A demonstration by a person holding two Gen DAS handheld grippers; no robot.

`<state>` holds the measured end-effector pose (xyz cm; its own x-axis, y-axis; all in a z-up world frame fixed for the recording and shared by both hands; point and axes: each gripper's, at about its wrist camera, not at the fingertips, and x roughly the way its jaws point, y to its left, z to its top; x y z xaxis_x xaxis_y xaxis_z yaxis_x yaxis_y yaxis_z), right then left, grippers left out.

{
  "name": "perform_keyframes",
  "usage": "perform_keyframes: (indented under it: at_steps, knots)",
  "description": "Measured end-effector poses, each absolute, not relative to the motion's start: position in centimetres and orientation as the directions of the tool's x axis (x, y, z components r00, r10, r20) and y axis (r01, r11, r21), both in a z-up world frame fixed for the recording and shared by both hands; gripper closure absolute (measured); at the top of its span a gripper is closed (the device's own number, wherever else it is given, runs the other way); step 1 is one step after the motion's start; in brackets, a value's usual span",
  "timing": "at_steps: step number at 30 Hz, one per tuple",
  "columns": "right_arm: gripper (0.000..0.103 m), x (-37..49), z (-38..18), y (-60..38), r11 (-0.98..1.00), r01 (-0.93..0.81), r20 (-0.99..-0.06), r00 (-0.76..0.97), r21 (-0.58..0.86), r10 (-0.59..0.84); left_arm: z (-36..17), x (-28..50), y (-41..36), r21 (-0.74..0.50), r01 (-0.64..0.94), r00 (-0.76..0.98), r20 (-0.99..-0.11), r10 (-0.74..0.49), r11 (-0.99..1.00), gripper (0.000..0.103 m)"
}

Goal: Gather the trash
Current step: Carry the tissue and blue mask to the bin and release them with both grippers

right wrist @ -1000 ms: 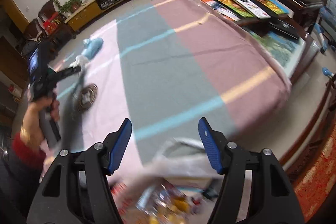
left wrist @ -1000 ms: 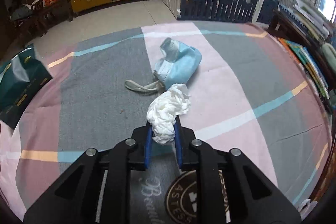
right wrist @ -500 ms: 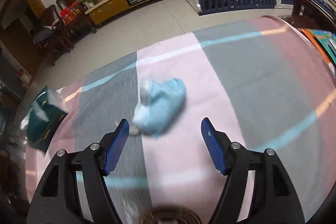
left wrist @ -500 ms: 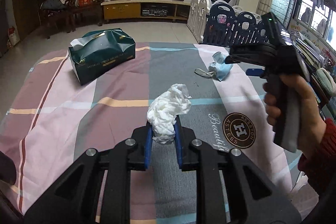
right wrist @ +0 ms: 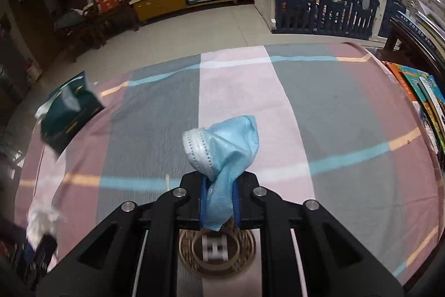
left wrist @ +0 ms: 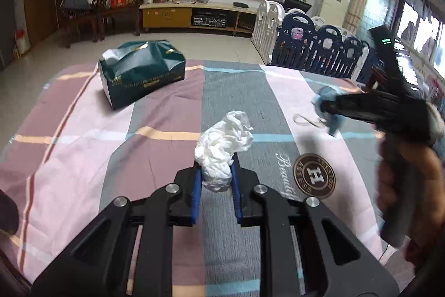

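Observation:
My left gripper (left wrist: pixel 215 183) is shut on a crumpled white tissue (left wrist: pixel 224 146) and holds it above the striped tablecloth (left wrist: pixel 155 124). My right gripper (right wrist: pixel 219 196) is shut on a blue face mask (right wrist: pixel 228 149), which bunches up above the blue pads. In the left wrist view the right gripper (left wrist: pixel 325 107) appears at the right with the mask (left wrist: pixel 332 121) hanging from it and an ear loop trailing to the cloth. In the right wrist view the tissue (right wrist: pixel 44 219) shows blurred at the lower left.
A dark green tissue pack (left wrist: pixel 141 71) lies on the far left of the table. A round brown logo (left wrist: pixel 314 176) is printed on the cloth. Books (right wrist: pixel 425 99) lie along the right edge. A play fence (right wrist: pixel 328 7) and TV cabinet (left wrist: pixel 192 16) stand beyond.
My right gripper swung over to the mask, closed on it and lifted it off the cloth. My left gripper pulled back with the tissue still in it.

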<state>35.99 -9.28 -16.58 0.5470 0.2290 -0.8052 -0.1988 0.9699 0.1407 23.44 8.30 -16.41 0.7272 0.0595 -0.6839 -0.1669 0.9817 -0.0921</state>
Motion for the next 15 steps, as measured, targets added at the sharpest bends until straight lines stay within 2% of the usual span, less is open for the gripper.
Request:
perform_keyframes:
  at_steps: [7, 12, 15]
  knots:
    - [0.087, 20.2, -13.8, -17.3, 0.97, -0.192, -0.81, 0.54, 0.149, 0.231, -12.5, 15.5, 2.0, -0.122, -0.107, 0.728, -0.685, -0.006, 0.987, 0.084]
    - [0.087, 13.3, -11.6, -21.7, 0.978, -0.143, -0.791, 0.576, 0.149, 0.205, -9.3, 8.7, -2.9, -0.057, -0.009, 0.747, -0.664, -0.031, 0.998, 0.084]
    - [0.087, 10.1, -9.5, -23.8, 0.981, -0.128, -0.767, 0.612, 0.144, 0.193, -7.6, 6.0, -4.7, -0.072, 0.009, 0.753, -0.656, -0.054, 0.997, 0.083]
